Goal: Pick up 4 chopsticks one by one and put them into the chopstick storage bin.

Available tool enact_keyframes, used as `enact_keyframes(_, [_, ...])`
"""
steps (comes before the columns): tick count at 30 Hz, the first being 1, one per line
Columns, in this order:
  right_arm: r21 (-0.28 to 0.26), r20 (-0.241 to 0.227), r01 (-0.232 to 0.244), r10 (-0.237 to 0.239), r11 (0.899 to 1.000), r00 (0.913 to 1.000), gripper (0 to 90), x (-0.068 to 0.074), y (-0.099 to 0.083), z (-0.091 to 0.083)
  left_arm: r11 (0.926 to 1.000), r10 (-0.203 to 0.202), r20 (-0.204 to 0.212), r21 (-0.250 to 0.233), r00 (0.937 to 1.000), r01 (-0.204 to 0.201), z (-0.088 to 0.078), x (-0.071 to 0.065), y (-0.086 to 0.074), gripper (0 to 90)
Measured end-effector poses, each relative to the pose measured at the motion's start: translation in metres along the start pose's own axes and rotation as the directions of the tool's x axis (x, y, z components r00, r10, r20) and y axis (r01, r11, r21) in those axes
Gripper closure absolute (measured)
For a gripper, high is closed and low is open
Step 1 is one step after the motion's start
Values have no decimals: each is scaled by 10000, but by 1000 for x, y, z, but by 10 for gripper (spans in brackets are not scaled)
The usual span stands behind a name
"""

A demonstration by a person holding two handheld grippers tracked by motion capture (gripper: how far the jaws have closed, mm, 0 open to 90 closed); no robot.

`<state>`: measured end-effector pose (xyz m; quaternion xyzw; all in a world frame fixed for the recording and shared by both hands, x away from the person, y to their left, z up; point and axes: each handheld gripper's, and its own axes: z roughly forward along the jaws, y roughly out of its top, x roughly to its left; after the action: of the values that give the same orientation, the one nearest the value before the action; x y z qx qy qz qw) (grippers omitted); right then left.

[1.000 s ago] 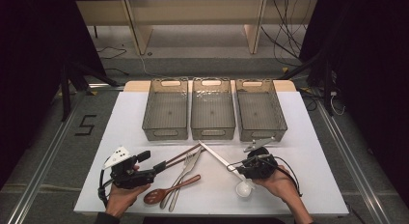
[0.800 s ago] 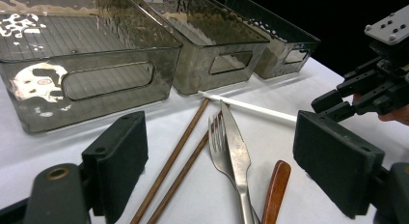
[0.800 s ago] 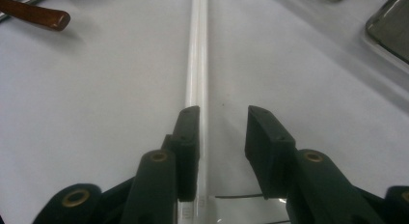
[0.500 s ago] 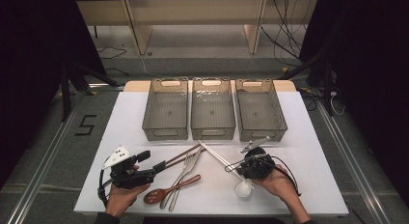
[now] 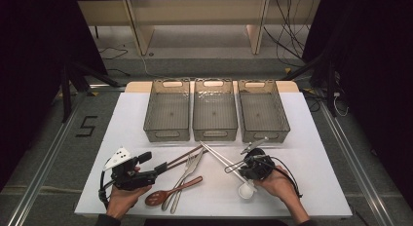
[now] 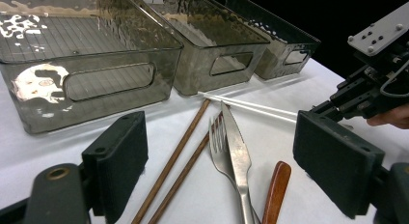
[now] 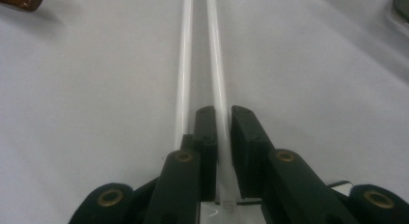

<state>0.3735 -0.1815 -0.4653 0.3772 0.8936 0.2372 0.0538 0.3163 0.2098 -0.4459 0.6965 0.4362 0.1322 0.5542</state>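
Two black jaws of my right gripper [image 7: 219, 132] stand nearly closed around one of the pair of long white plastic chopsticks [image 7: 212, 55]; in the right gripper view the right-hand stick runs between the pads while its twin lies just outside the left pad, so I judge the grasp as one stick only, pinched or about to be. In the high view this right gripper [image 5: 245, 163] sits near the lower end of the white pair [image 5: 219, 157], close to a small white round-bowled spoon [image 5: 245, 190]. I judge the step in hand to be picking up the white chopsticks for sorting; the next move calls for a firm closure, a check that the second stick is not left behind, then a level lift toward a bin. My left gripper [image 6: 219, 156] is wide open and holds nothing; between its pads lie two brown wooden chopsticks [image 6: 181, 159], a steel fork [image 6: 217, 147], a steel table knife [image 6: 237, 151] and the handle of a brown wooden spoon [image 6: 276, 185]. Beyond the cutlery, on the white table [image 5: 311, 153], three smoky transparent plastic bins stand side by side: left bin [image 5: 166, 114], middle bin [image 5: 215, 114], right bin [image 5: 260, 114]. All three appear empty.
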Motion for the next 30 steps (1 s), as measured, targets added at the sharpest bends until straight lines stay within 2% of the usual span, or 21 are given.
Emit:
enact_keyframes(5, [-26,-27,408,-408,9992,9992,844,4,0,-2,10000,-18,8,-3,10000,18,0,0,0,193])
enact_keyframes(14, [-225,54,678,-677,9974,9977,850,3,-1,-18,10000,-2,9,28,10000,2,0,0,0,193])
enact_keyframes(20, [-840,-169,649,-666,9943,9976,850,6,-2,-32,9999,-138,85,68,9999,137,1,-1,2,193])
enact_keyframes(21, [-1153,-267,736,-772,9906,9967,850,10,-1,-38,9997,-226,114,61,9997,225,2,-2,2,193])
enact_keyframes(22, [-1153,-267,736,-772,9906,9967,850,10,-1,-38,9996,-283,137,93,9995,282,3,-3,3,193])
enact_keyframes(23, [-1614,-372,716,-786,9843,9962,849,14,2,-44,9994,-336,219,102,9992,334,4,-4,3,193])
enact_keyframes(24, [-1614,-372,716,-786,9843,9962,849,14,2,-44,9992,-397,286,78,9988,395,5,-5,4,193])
enact_keyframes(26, [-2106,-340,789,-879,9744,9955,849,20,5,-50,9993,-352,287,151,9990,348,8,-9,7,193])
enact_keyframes(28, [-2627,-419,752,-893,9619,9951,849,26,8,-53,9983,-551,502,220,9972,541,11,-12,10,193])
enact_keyframes(29, [-2966,-335,841,-983,9513,9946,849,34,10,-54,9978,-636,571,238,9963,623,13,-14,11,194])
enact_keyframes(30, [-2966,-335,841,-983,9513,9946,849,34,10,-54,9977,-635,579,259,9963,621,15,-16,13,194])
